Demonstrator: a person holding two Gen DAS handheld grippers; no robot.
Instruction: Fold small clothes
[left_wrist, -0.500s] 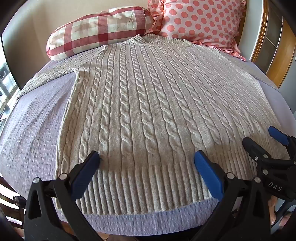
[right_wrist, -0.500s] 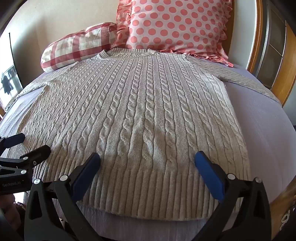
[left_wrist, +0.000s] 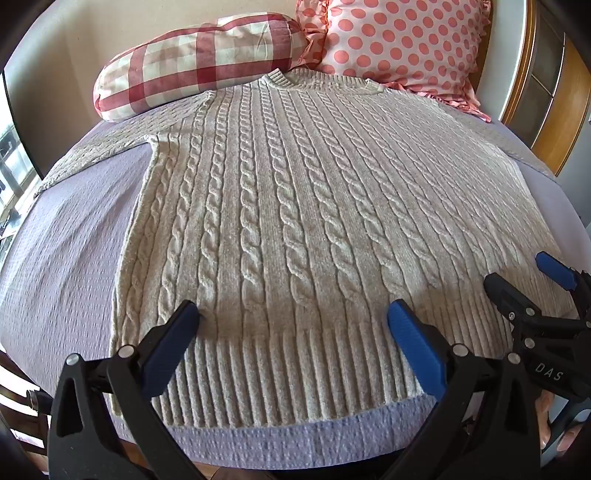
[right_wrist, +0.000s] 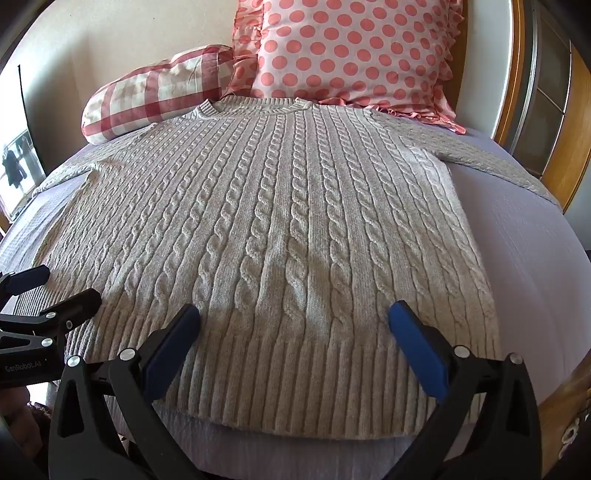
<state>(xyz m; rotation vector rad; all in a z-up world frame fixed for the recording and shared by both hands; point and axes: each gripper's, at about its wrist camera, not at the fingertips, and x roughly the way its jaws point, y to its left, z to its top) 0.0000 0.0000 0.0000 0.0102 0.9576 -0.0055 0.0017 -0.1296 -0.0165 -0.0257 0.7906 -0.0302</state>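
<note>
A beige cable-knit sweater (left_wrist: 295, 206) lies flat and face up on the bed, neck at the far end, ribbed hem toward me; it also shows in the right wrist view (right_wrist: 280, 229). Both sleeves spread out sideways. My left gripper (left_wrist: 291, 321) is open and empty, just above the hem's left half. My right gripper (right_wrist: 293, 321) is open and empty above the hem's right half. The right gripper also shows in the left wrist view (left_wrist: 524, 273), and the left gripper in the right wrist view (right_wrist: 55, 284).
A lilac bedspread (left_wrist: 66, 258) covers the bed. A red-checked pillow (left_wrist: 192, 62) and a pink polka-dot pillow (left_wrist: 402, 44) lie behind the sweater's neck. A wooden bed frame (right_wrist: 565, 155) stands at the right. A window (left_wrist: 11, 162) is at the left.
</note>
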